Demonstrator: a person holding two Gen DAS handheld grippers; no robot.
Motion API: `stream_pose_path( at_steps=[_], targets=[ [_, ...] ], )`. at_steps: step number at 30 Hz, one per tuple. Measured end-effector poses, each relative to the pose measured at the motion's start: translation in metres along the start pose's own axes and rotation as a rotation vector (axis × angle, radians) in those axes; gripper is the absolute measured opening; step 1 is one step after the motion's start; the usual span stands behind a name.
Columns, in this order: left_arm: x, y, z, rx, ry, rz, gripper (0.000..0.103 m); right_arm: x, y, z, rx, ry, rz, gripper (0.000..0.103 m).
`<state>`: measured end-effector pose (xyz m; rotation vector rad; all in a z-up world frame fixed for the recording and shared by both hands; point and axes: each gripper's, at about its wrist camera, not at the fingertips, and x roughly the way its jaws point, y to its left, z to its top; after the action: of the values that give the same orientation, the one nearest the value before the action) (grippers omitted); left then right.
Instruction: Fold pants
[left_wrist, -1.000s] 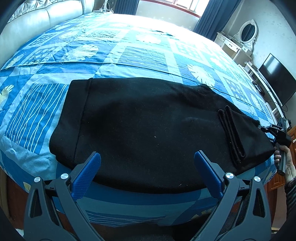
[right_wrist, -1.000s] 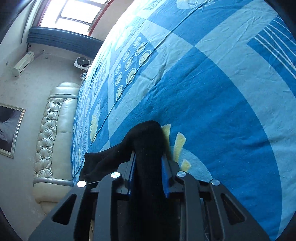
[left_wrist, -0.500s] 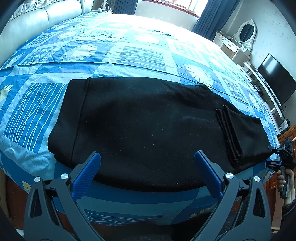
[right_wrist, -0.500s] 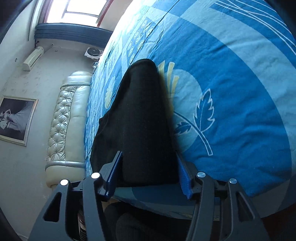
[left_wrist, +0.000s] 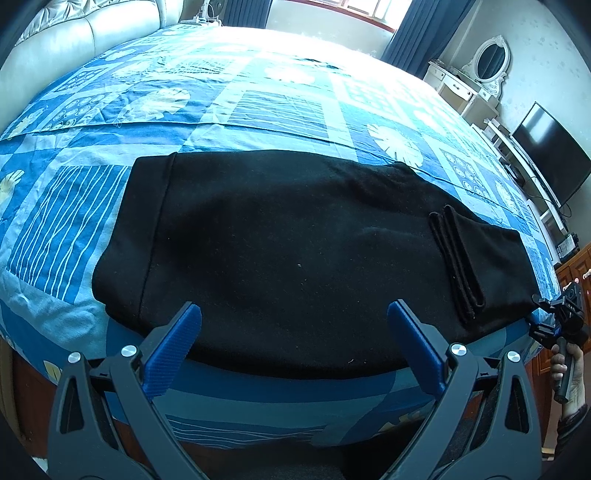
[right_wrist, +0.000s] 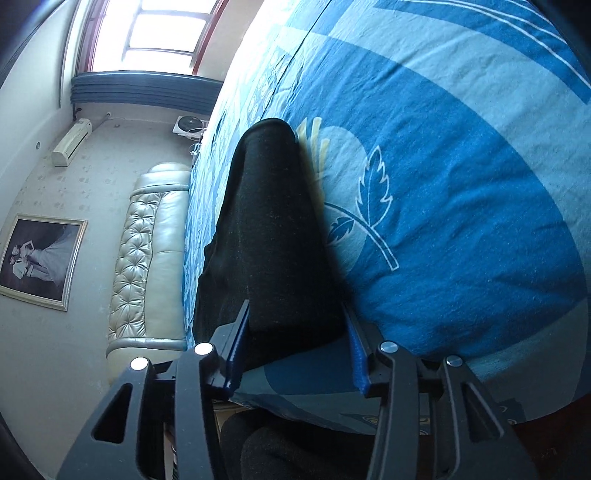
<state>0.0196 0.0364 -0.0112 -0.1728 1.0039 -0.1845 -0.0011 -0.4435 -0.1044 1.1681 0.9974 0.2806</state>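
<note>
The black pants (left_wrist: 288, 251) lie flat across the near part of the bed, waistband at the left, leg ends folded back into a short flap (left_wrist: 476, 254) at the right. My left gripper (left_wrist: 293, 325) is open and empty, hovering over the pants' near edge. My right gripper (right_wrist: 295, 336) is open, its blue pads either side of the folded end of the pants (right_wrist: 273, 229), which rests on the bed. It also shows in the left wrist view (left_wrist: 561, 317) at the bed's right corner.
The bed has a blue patterned quilt (left_wrist: 258, 107) with the near edge (left_wrist: 280, 406) dropping off below my left gripper. A padded headboard (right_wrist: 147, 258) is at the left, a TV (left_wrist: 546, 162) and dresser (left_wrist: 461, 88) at the right wall.
My right gripper opened and let go of the folded pant end, then drew back to the bed's corner. The pants settled flat. The left gripper held still.
</note>
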Motion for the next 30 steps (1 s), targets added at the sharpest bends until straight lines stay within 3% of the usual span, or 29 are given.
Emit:
stream_pose_path(
  at_steps=[5, 18, 24, 27, 30],
  targets=[
    [0.0, -0.001, -0.001, 0.008, -0.002, 0.005, 0.101, -0.003, -0.01, -0.001, -0.002, -0.013, 0.006, 0.029],
    [0.0, -0.004, 0.0, 0.018, -0.006, 0.003, 0.101, -0.005, -0.016, -0.005, 0.01, -0.028, 0.021, 0.029],
    [-0.001, -0.01, -0.002, 0.038, -0.008, 0.01, 0.101, -0.014, -0.021, -0.008, 0.073, -0.023, 0.077, 0.044],
    [-0.003, -0.014, -0.004, 0.06, -0.014, 0.023, 0.101, -0.026, -0.017, -0.011, 0.06, -0.028, 0.032, 0.051],
    [-0.003, -0.016, -0.004, 0.068, -0.014, 0.025, 0.101, -0.042, -0.004, -0.013, 0.007, -0.073, -0.111, 0.055]
  ],
)
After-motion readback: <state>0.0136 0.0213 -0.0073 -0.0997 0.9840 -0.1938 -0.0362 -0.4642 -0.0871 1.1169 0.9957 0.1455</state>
